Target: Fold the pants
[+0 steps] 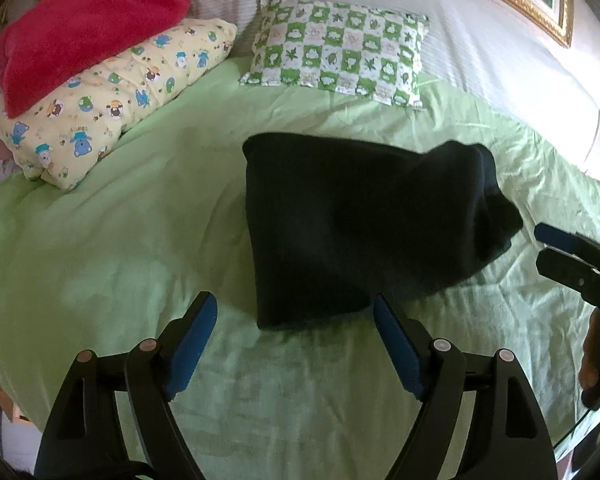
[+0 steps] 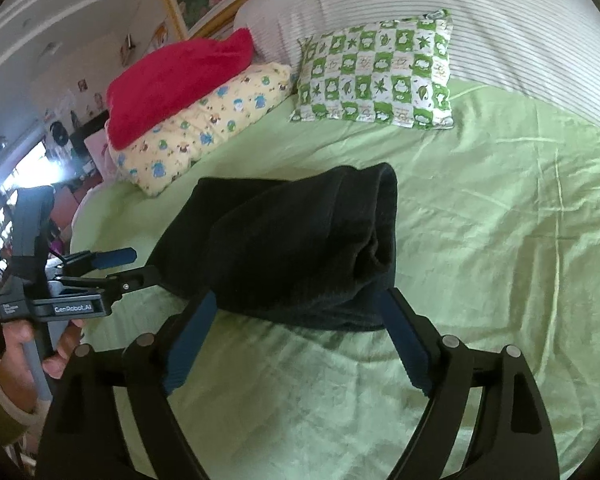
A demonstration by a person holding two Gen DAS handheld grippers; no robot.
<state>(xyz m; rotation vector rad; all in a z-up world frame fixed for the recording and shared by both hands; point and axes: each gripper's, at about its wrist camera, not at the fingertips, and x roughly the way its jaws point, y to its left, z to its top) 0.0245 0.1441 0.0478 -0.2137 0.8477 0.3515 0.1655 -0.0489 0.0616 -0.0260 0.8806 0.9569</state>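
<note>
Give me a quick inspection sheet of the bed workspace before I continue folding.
Surface: green bedsheet, wrinkled, lit from one side.
Job's things: dark pants folded into a compact bundle, lying on the sheet near the middle.
Clutter: green checked pillow at the head; yellow cartoon-print pillow with a red fluffy blanket on top; striped white bolster behind.
Grippers: left gripper open, holding nothing, just short of the bundle's near edge; right gripper open, holding nothing, at the bundle's near edge.
Cables: nothing seen.
Surroundings: gold-framed picture on the wall; cluttered room beside the bed, too blurred to itemise.
</note>
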